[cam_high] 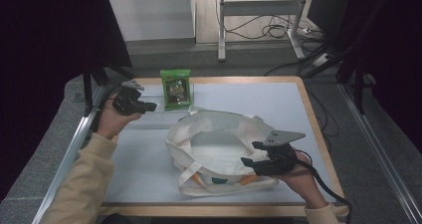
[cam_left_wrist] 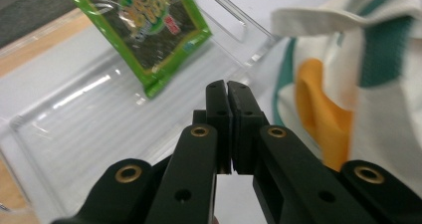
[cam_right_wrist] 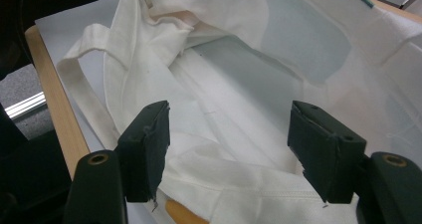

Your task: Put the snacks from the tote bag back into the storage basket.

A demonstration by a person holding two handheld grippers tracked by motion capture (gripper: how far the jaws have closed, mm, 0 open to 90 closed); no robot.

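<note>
A green snack packet (cam_high: 176, 87) stands upright at the back of the table, leaning in a clear plastic holder (cam_left_wrist: 99, 129). In the left gripper view the packet (cam_left_wrist: 144, 30) is ahead and to the upper left. My left gripper (cam_high: 149, 106) hovers just left of the packet, and its jaws (cam_left_wrist: 228, 92) are shut with nothing between them. A white tote bag (cam_high: 219, 149) with orange and green print lies mouth open in the middle of the table. My right gripper (cam_high: 250, 154) is at the bag's near right rim. Its jaws (cam_right_wrist: 229, 144) stand wide apart over the bag's hem (cam_right_wrist: 239, 184), not pressing it.
The table (cam_high: 308, 114) has a white top and a wooden edge. A loose bag strap (cam_right_wrist: 84, 99) lies near the front edge. Beyond the table are a metal desk frame (cam_high: 221, 30) and floor cables (cam_high: 273, 30). Black rails run along both sides.
</note>
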